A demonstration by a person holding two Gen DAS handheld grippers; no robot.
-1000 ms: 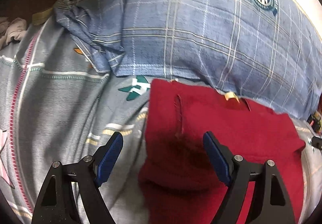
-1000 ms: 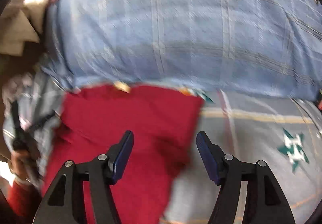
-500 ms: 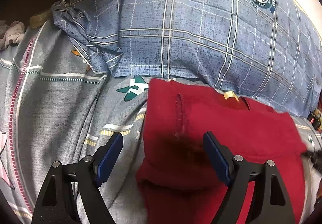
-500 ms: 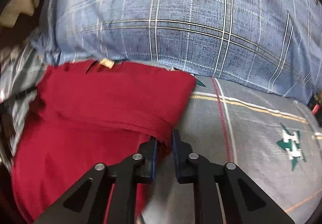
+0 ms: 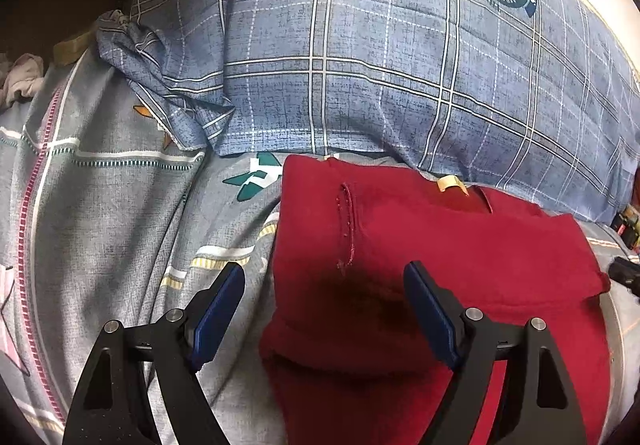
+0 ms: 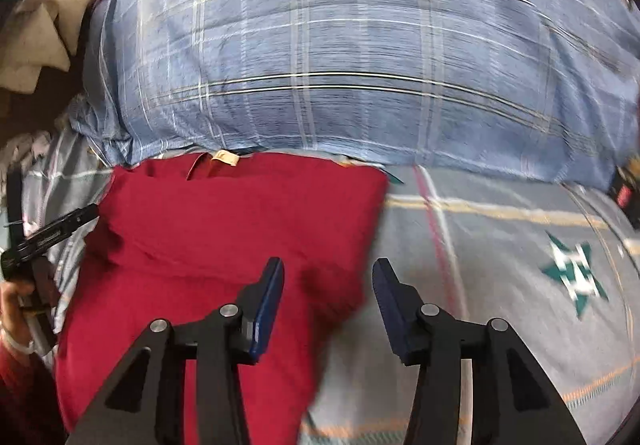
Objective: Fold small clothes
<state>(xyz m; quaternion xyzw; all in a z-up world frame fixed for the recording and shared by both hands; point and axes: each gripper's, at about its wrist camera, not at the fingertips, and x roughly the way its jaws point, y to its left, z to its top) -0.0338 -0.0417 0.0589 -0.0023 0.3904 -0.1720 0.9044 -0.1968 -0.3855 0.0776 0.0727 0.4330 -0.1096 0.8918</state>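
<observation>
A dark red garment (image 5: 440, 257) lies partly folded on the grey patterned bedsheet (image 5: 100, 213), its tan neck label toward the pillow. My left gripper (image 5: 324, 293) is open and empty, hovering over the garment's left edge. In the right wrist view the same garment (image 6: 224, 229) fills the left half. My right gripper (image 6: 328, 285) is open and empty over the garment's right edge. The left gripper's black body (image 6: 44, 241) and a hand show at that view's far left.
A large blue plaid pillow (image 5: 380, 65) lies right behind the garment and shows in the right wrist view (image 6: 360, 57) too. The sheet (image 6: 520, 285) extends to the right with a green star print. Crumpled pale cloths (image 5: 20, 77) lie at the far left.
My right gripper was open, shut on the garment's right edge half a second ago, and is now open again and drawn slightly back. The left gripper has stayed open and nearly still.
</observation>
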